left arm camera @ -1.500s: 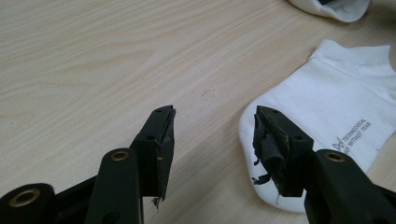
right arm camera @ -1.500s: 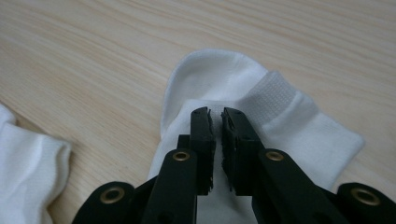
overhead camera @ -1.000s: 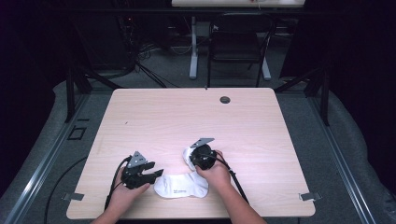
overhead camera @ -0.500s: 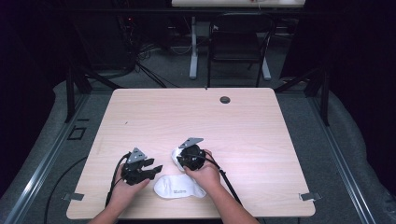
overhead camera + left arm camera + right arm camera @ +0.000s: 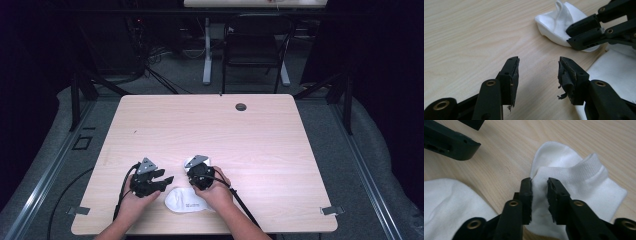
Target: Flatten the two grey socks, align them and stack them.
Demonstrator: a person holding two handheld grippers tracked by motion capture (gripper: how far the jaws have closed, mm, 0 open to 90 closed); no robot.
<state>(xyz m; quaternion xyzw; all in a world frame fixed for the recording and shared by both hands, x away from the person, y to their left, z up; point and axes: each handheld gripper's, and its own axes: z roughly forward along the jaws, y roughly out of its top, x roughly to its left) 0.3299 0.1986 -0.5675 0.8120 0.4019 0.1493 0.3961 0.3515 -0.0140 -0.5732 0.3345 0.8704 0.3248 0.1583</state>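
Note:
My right gripper [image 5: 539,186] is shut on a pinched fold near the ribbed cuff of a white ankle sock [image 5: 576,173], which lies bunched on the wooden table [image 5: 210,130]. A second piece of white sock [image 5: 184,201] with grey print lies flat near the front edge, between the person's hands. Just left of both, my left gripper [image 5: 539,70] stands open over bare wood with nothing between its jaws. In the high view the left gripper [image 5: 167,179] and right gripper [image 5: 194,169] sit close together at the front left.
A small dark round grommet [image 5: 241,106] sits near the table's far edge. Beyond the table stand a chair [image 5: 255,50] and desk legs on a grey floor. Cables trail from both grippers over the front edge.
My right gripper has moved left toward the left gripper, dragging the pinched sock with it. The left gripper has barely moved.

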